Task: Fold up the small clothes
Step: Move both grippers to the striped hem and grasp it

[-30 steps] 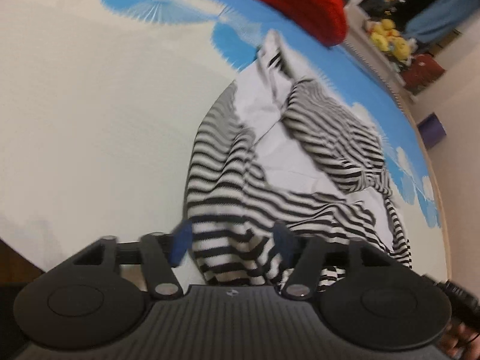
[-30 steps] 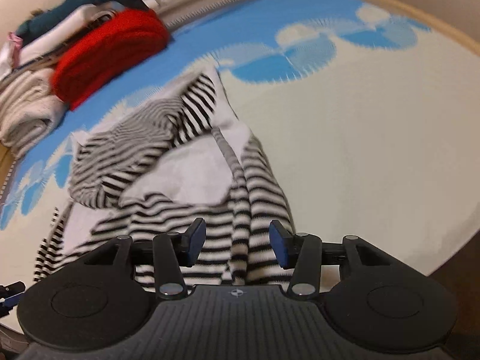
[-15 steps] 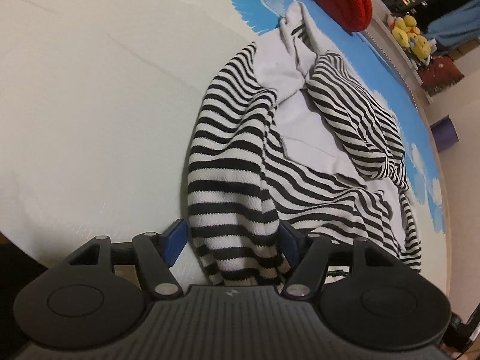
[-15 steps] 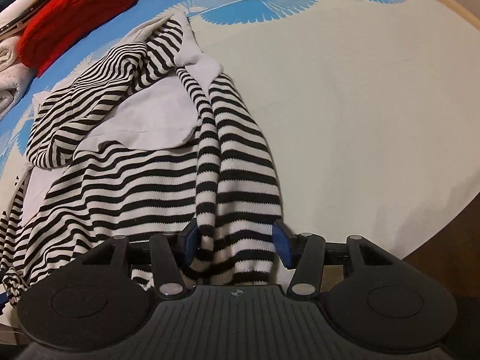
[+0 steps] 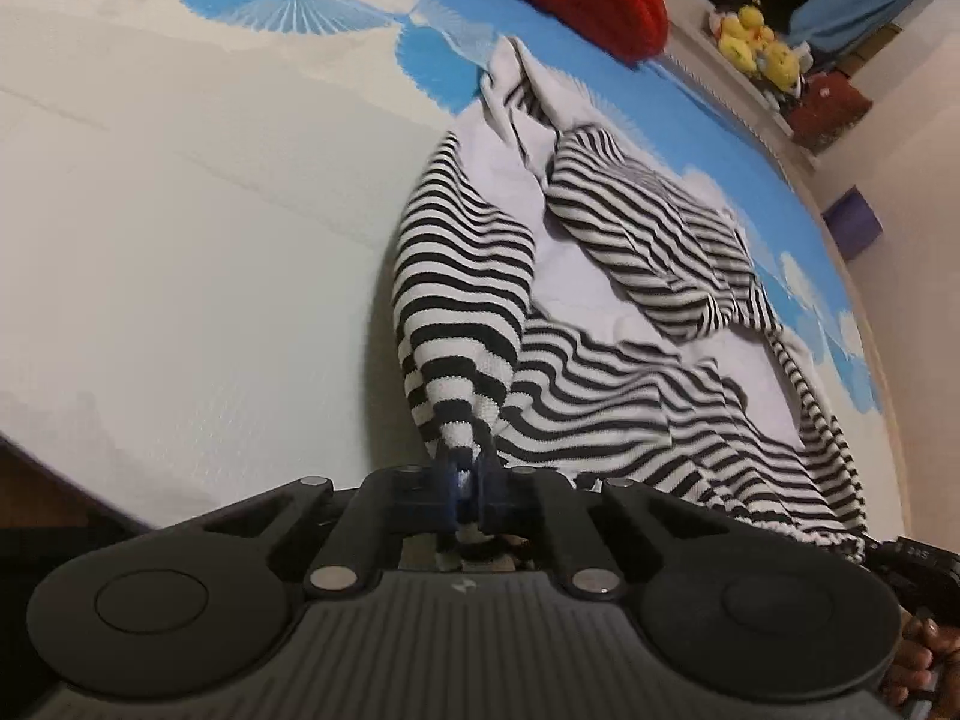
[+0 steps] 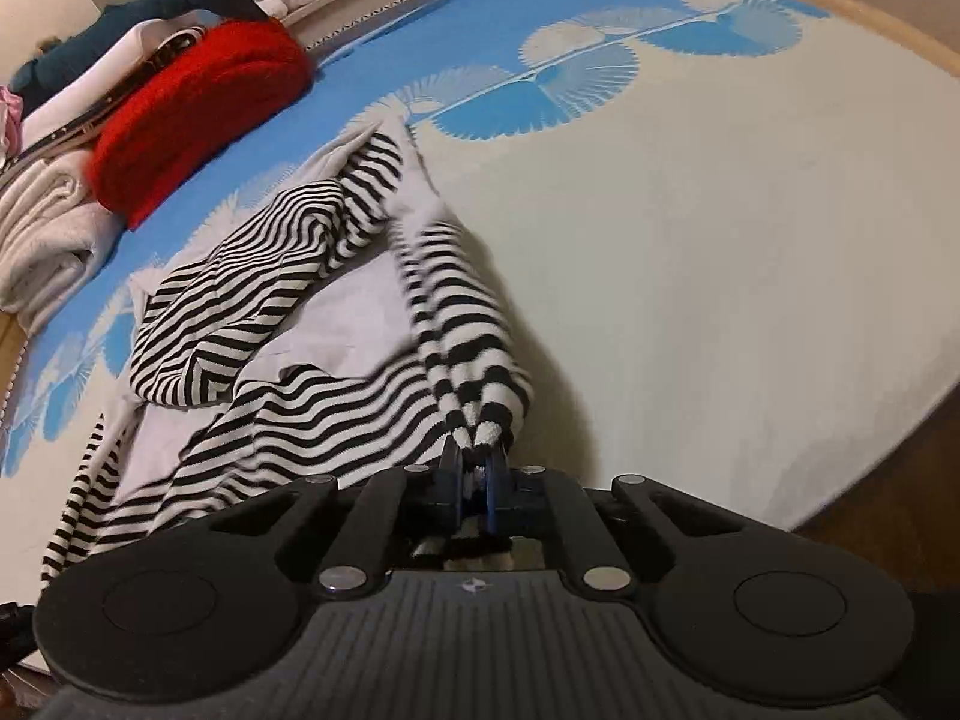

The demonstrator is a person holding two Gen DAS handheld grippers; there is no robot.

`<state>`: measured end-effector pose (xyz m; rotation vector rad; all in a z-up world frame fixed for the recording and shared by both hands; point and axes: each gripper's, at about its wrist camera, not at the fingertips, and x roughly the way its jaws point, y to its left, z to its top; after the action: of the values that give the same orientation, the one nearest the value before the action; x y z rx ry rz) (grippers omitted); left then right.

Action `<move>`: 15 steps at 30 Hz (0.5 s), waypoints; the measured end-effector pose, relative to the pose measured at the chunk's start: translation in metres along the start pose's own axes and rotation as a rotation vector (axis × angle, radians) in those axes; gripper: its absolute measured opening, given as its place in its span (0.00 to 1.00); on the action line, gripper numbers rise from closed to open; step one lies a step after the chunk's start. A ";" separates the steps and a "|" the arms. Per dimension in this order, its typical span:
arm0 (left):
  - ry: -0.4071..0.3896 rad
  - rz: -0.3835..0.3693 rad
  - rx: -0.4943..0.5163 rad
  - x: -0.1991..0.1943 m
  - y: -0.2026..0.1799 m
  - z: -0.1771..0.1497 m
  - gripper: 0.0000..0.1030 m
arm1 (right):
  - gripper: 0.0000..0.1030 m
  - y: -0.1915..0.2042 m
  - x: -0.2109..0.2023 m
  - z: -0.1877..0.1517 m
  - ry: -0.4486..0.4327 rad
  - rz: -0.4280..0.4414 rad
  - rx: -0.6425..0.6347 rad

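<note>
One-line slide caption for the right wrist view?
Right gripper pinches the striped garment's bunched edge on a blue-and-white bedspread, red knit behind.

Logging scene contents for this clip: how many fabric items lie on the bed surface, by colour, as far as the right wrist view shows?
Black-and-white striped garment: 1, pinched by both the right gripper and left gripper
Red knit item: 1
Cream folded towel or blanket: 1
Total: 3. The pile behind the red item is too jumbled to count.

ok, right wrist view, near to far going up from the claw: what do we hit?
right claw shut on the striped garment → blue-and-white patterned sheet → red knit → stack of folded whites at far left.
</note>
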<state>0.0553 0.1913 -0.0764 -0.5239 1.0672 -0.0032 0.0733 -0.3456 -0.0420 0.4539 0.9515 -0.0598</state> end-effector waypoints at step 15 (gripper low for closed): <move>0.087 0.046 -0.085 0.038 0.017 -0.002 0.42 | 0.38 -0.001 0.055 -0.013 0.159 -0.136 -0.016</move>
<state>0.0680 0.1960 -0.1160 -0.5796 1.1682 0.0607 0.0950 -0.3336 -0.0923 0.3824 1.1383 -0.1410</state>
